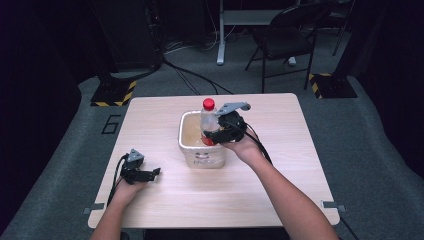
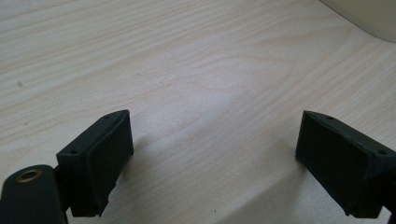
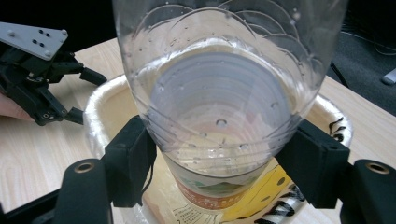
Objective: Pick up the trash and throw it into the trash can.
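My right gripper [image 1: 216, 134] clamps a clear bottle [image 3: 224, 93] over the white tub [image 1: 192, 150]; its label's print is too blurred to read. My left gripper [image 2: 212, 163] rests wide apart on the bench [image 1: 280, 165], the tub just ahead of it.

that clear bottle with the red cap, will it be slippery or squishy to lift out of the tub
The bottle is thin clear plastic and looks mostly empty, so probably light and apt to dent under the right gripper. Droplets on its wall suggest it may slip. Tall and narrow, it could tip against the tub.
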{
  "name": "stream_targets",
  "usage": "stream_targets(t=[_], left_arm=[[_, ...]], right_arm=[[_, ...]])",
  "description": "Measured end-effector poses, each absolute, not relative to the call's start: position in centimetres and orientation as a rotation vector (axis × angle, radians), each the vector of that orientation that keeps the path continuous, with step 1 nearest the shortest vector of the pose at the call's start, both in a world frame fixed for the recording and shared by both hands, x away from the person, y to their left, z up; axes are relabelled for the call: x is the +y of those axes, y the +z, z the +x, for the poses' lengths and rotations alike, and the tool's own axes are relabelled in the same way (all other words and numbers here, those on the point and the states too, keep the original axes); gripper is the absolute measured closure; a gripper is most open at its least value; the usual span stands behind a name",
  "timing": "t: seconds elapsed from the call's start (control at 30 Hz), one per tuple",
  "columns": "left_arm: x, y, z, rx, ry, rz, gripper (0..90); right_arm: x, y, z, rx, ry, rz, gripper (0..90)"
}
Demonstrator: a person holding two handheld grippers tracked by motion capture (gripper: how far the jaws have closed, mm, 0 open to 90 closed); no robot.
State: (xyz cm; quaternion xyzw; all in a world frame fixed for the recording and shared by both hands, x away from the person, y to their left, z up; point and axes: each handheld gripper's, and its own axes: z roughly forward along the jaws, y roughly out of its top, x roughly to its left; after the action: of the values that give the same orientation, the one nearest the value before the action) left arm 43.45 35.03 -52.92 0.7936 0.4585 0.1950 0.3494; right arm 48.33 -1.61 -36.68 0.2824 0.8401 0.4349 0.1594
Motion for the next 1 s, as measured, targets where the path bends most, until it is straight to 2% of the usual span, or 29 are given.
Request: stream_targets(t=[0.73,1.0], left_arm=[[35.1,-52.9,43.5,1.185,0.502,2.057,10.8],[35.1,-52.9,43.5,1.184,0.502,2.058,10.8]], right_arm=[[0.0,-39.4,49.5,2.481,1.103,0.876,28.7],[-0.2,-39.3,49.5,2.472,1.112,0.884,23.3]])
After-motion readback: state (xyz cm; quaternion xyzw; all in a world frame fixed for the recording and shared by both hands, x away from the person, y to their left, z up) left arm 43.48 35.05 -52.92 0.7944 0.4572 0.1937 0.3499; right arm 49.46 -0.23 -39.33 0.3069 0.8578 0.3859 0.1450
